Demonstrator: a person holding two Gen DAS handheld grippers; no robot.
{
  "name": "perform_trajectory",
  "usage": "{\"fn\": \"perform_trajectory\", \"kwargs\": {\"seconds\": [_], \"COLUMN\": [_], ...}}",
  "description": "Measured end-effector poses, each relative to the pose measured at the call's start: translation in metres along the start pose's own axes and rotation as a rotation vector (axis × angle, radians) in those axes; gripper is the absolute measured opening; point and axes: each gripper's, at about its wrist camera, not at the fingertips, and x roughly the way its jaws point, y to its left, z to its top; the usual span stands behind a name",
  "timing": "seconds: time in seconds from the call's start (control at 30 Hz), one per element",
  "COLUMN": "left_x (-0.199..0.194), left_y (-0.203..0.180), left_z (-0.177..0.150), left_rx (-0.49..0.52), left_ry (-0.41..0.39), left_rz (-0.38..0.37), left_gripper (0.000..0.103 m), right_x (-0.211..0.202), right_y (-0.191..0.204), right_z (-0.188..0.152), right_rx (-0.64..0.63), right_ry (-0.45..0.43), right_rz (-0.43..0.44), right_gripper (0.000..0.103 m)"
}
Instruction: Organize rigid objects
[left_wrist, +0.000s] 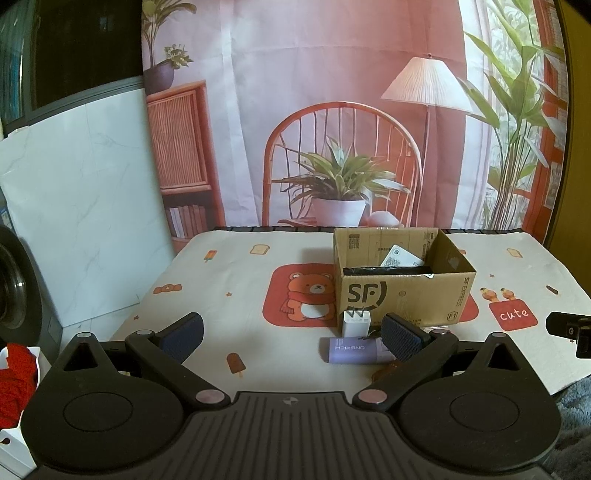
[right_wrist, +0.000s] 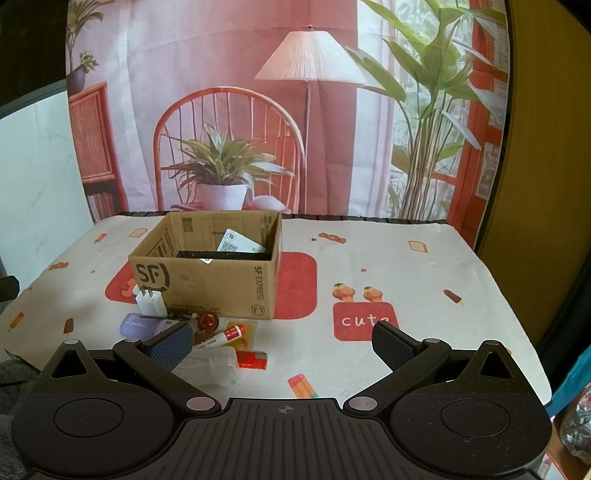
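Even, soft daylight in both views, slightly washed and pinkish. Cardboard box (left_wrist: 402, 280) throws a faint shadow leftward onto the desk (left_wrist: 229, 295) beyond the left claw (left_wrist: 291, 338) — edges soft. Strong fisheye bowing, dark vignetted corners. Focus fair; fine print illegible.

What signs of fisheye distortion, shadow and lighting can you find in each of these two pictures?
Left wrist view: dark corners ring the frame, the backdrop's edges bow, and the cardboard box casts a soft shadow to its left on the tablecloth. Right wrist view: the same dark ring, the table's far edge curves, colours look washed pink, and the small items by the box stay fairly sharp.
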Motion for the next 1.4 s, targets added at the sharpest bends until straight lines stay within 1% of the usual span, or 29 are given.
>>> {"fn": "perform_trajectory", "kwargs": {"seconds": [1.4], "left_x": [0.0020], "left_y": [0.0008], "left_z": [-0.0032], "left_rx": [-0.001], "left_ry": [0.007], "left_rz": [0.000], "left_gripper": [0.103], "right_x": [-0.0006], "right_y": [0.0004], "right_z": [0.0008], "right_rx": [0.001], "right_ry": [0.005], "right_rz": [0.001], "right_gripper": [0.103]}}
